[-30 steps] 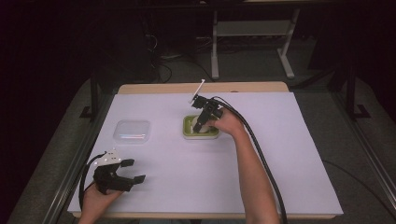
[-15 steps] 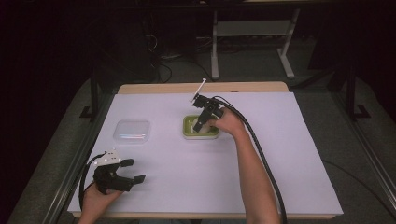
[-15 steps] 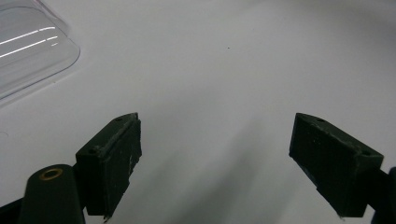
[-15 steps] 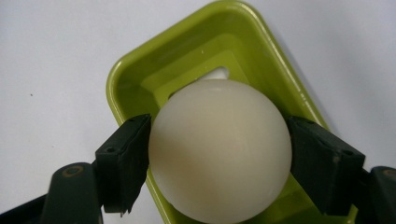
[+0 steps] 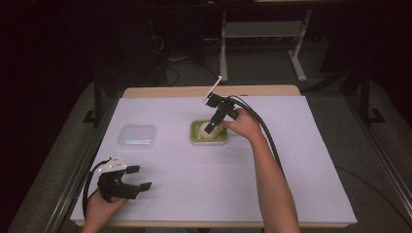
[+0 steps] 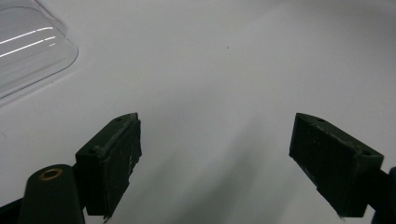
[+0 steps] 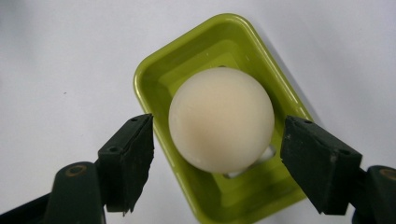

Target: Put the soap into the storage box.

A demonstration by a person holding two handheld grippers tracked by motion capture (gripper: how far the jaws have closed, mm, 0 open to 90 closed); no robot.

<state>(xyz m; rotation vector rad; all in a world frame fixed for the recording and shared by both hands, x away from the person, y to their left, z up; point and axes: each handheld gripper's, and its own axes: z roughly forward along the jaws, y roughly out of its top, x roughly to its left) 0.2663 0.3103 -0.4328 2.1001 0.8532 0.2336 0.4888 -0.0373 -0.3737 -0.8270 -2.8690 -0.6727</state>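
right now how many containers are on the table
2. A green tray near the middle holds a cream ball, with the right tongs open around it. A clear lidded box lies to its left, on its own.

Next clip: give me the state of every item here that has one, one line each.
Cream ball: sitting in the tray, not gripped.
Green tray: upright on the table, lid off.
Clear lid: lying flat on the table, apart from the tray.
Right tongs: open, jaws either side of the ball with gaps.
Left tongs: open, holding nothing, low over the white table.
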